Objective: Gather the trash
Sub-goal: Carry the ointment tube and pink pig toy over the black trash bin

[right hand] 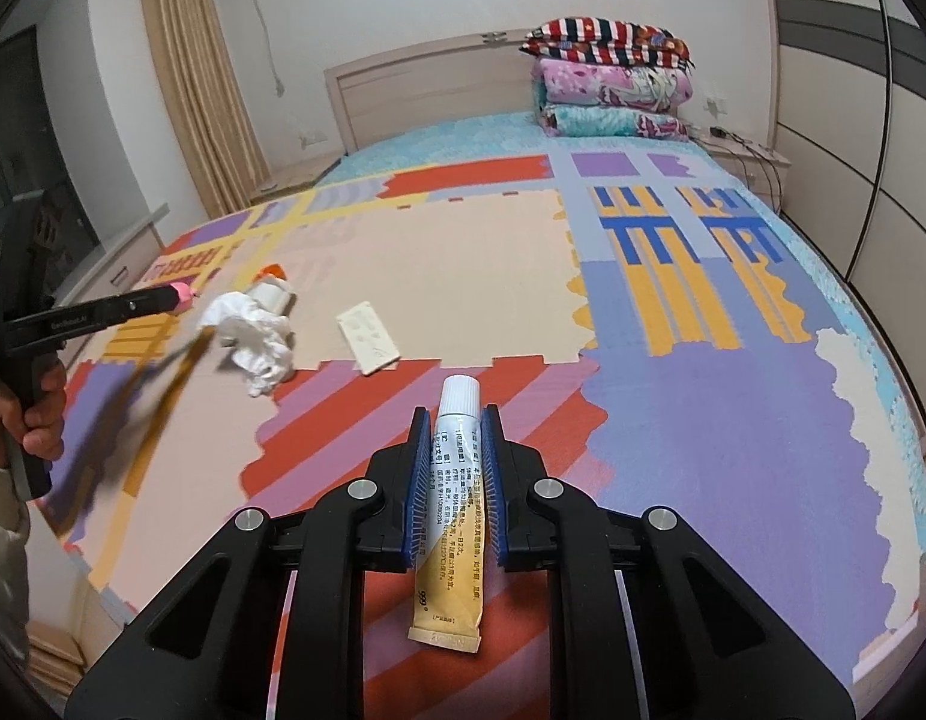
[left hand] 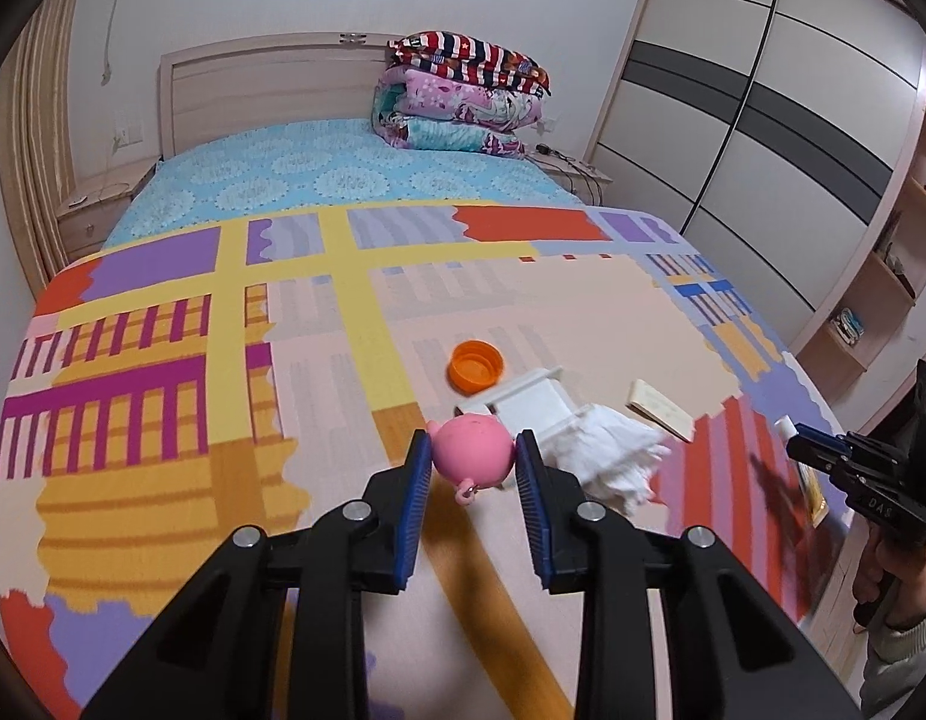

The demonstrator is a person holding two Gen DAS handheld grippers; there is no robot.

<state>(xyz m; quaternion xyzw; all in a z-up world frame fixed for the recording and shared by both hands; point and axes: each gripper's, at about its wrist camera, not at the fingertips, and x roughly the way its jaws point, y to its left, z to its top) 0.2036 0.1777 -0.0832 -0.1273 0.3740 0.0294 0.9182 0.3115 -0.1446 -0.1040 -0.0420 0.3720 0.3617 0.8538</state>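
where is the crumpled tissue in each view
Left wrist: the tissue lies right of centre, just right of the left gripper, which is shut on the pink toy.
Right wrist: the tissue lies at left, mid-height, past the right gripper, which is shut on the tube.
Shared landmark: the flat white card lies just right of the tissue in both views.

On the bed (left hand: 162,360), the tissue (left hand: 613,456) lies between toy (left hand: 472,450) and card (left hand: 661,408).
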